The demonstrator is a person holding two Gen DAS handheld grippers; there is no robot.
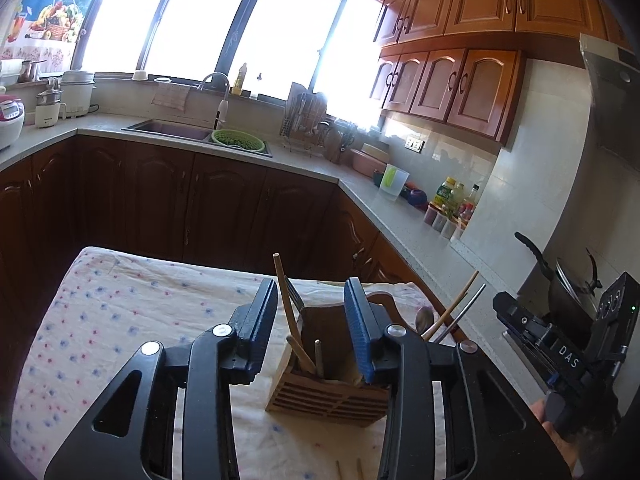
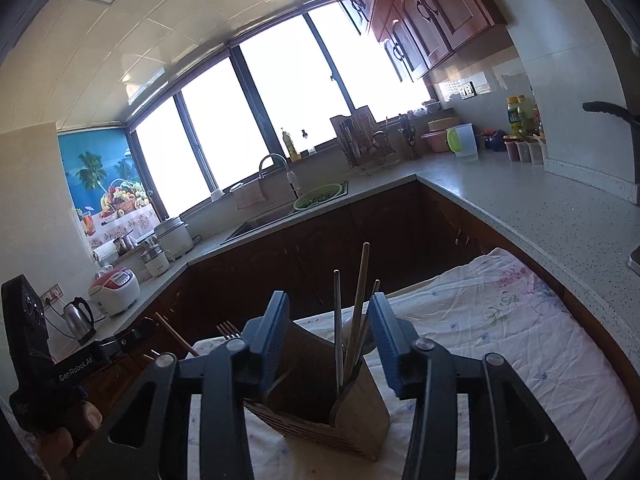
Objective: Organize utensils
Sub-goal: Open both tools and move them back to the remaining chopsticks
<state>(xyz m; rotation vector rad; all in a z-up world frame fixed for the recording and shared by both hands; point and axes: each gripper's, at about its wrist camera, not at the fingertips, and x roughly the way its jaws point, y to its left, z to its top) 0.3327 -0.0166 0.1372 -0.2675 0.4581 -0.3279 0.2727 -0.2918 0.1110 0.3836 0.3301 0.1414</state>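
Left gripper [image 1: 311, 320] and right gripper [image 2: 329, 330] hung jaws apart, empty, over the slatted wooden utensil holder [image 1: 328, 396] on the floral tablecloth [image 1: 120, 312]; light, stiff chopsticks [image 2: 358, 312] inside likely best pinched mid-shaft.

— The holder [image 1: 332, 392]?
— Slatted matt wood, with wooden chopsticks [image 2: 358, 312] and a shiny metal fork [image 1: 294, 296].
— Underneath?
— Wrinkled floral cloth [image 1: 120, 320]. The gripper pads [image 1: 358, 328] look like ribbed blue plastic.
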